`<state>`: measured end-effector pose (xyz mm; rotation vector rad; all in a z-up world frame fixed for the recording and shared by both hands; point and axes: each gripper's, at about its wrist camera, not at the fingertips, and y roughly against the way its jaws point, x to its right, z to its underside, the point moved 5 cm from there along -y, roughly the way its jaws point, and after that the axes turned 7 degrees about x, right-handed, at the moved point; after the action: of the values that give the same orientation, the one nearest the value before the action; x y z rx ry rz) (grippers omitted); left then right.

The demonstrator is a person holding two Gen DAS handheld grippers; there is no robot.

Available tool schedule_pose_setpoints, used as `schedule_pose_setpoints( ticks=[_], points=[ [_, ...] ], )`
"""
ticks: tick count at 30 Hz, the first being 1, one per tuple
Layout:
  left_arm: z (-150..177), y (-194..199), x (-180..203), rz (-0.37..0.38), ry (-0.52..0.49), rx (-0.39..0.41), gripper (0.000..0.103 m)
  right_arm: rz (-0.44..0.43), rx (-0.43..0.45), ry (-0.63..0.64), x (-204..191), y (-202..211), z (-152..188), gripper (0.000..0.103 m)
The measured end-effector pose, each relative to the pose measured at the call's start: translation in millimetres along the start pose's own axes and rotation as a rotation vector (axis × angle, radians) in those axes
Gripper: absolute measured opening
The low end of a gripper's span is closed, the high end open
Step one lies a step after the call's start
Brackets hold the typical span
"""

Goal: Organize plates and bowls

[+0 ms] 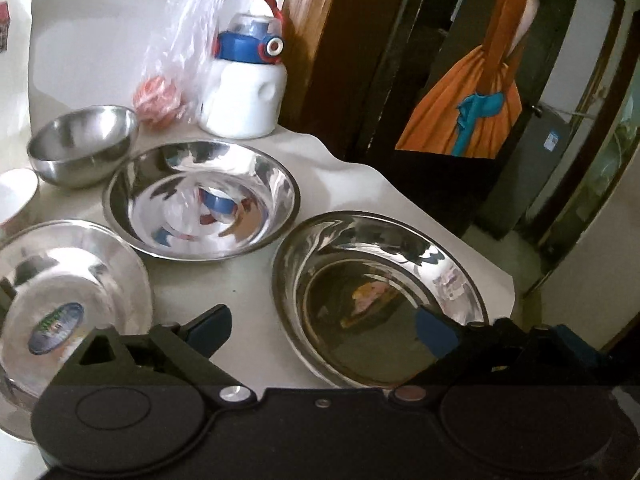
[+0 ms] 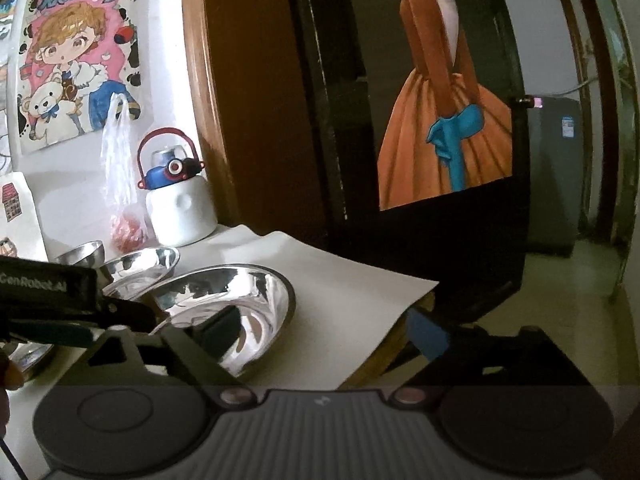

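Steel labelled plate shows whole only from the left wrist.

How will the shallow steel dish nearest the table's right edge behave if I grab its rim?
The steel dish looks thin and polished, so probably light but slippery between the pads. Its wide, shallow shape suggests it may tilt when lifted by one rim. It should stay rigid, not flex.

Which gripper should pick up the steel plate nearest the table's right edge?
Probably left. The left gripper is open and straddles the near rim of that plate. The right gripper is open too, but only one finger overlaps the plate; the other hangs past the table edge.
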<state>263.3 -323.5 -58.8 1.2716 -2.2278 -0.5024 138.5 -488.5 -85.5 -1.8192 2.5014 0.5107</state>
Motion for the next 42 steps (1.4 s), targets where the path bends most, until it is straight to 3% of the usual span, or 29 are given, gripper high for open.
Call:
schedule_pose_setpoints(
  ticks=[8,12,14,19,22,33,42],
  points=[
    [6,-10,1,-0.009,0.029,-0.018,0.069,-0.023,-0.036,-0.023,-9,-12,7,0.059],
    [8,-12,-4,-0.024,0.055,-0.014,0.054,-0.021,-0.055,-0.033,-11,-17,10,0.052],
    [7,-13,-6,-0.039,0.068,-0.012,0.043,-0.028,-0.059,-0.048,-12,-18,11,0.043],
    [4,-16,-13,-0.042,0.095,-0.024,0.029,-0.021,-0.065,-0.044,-18,-19,9,0.022],
    [5,-18,-15,-0.033,0.105,-0.034,0.019,-0.01,-0.074,-0.055,-18,-19,8,0.021],
    [5,-1,-16,-0.01,0.116,-0.019,0.018,-0.018,-0.046,-0.043,-33,2,-8,0.02],
    [-24,32,-36,-0.04,0.115,0.086,0.018,-0.105,-0.006,-0.005,-97,-26,-40,0.02]
  ],
)
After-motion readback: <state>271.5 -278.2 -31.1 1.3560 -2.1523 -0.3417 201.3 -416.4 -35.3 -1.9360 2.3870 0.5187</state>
